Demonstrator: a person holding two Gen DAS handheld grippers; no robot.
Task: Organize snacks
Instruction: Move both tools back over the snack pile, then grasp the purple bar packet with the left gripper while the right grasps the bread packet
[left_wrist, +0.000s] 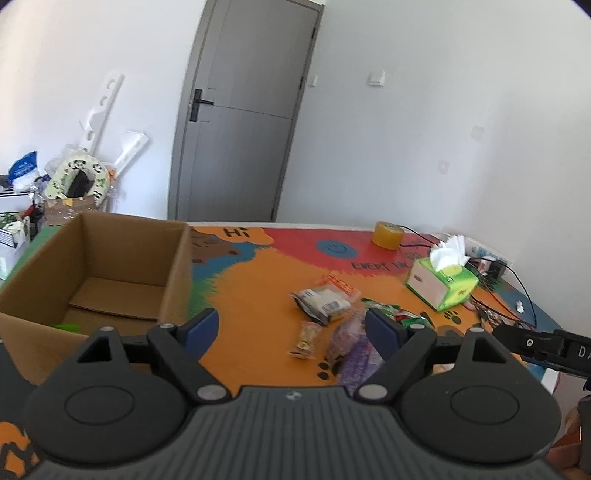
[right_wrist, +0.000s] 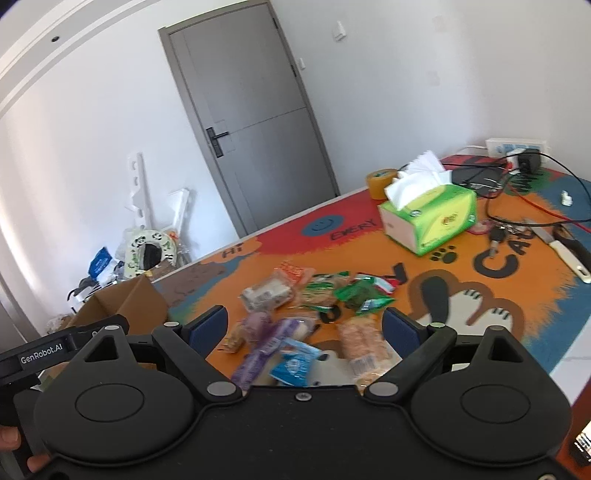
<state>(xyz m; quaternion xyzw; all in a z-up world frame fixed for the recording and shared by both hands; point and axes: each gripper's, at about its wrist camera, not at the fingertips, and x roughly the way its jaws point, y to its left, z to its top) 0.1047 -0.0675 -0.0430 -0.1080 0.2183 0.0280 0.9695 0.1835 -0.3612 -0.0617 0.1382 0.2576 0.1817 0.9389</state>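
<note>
Both tongs, the left tongs (left_wrist: 291, 328) and the right tongs (right_wrist: 304, 326), stand wide open and hold nothing, tilted down over the desk (left_wrist: 258, 273). Motion blur smears the snacks (right_wrist: 295, 314), so their labels cannot be read; they lie loosely heaped mid-desk, and the nearest are cut off behind the right tongs' body. An open cardboard box (left_wrist: 110, 266) sits left of the heap, its near corner hidden by the left tongs.
</note>
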